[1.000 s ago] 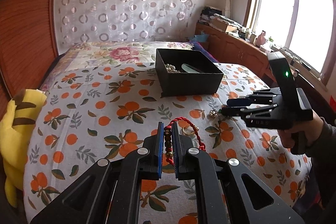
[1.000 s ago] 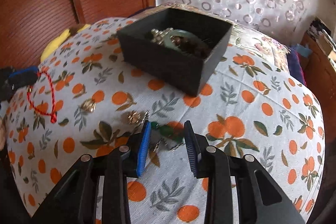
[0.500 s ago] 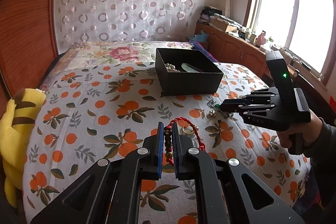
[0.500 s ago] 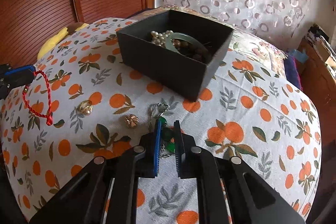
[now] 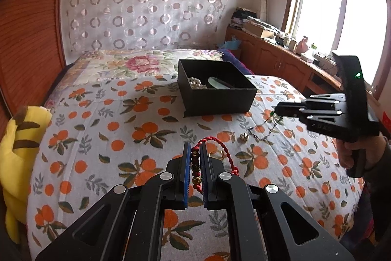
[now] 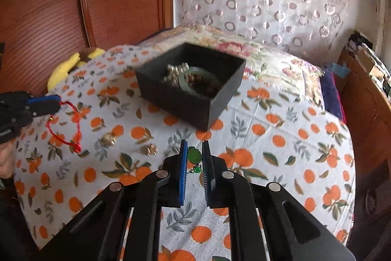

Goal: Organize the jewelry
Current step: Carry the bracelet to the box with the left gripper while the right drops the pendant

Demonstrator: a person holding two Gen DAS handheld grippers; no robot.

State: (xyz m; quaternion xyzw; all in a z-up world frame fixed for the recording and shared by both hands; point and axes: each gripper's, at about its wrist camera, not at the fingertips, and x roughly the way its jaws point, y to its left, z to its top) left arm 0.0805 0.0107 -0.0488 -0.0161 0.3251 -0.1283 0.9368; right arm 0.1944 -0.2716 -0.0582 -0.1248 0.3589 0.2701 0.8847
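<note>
Box (image 5: 215,96) on bed (image 5: 102,129), w/ beads (image 5: 195,84) inside

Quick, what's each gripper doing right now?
Left gripper: shut on the red bracelet.
Right gripper: shut on the green necklace.

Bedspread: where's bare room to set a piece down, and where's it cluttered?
Free: the bedspread between the yellow plush and the black box, and the right side past the box. Crowded: the strip in front of the box, with the red cord bracelet, gold pieces and chain.
</note>
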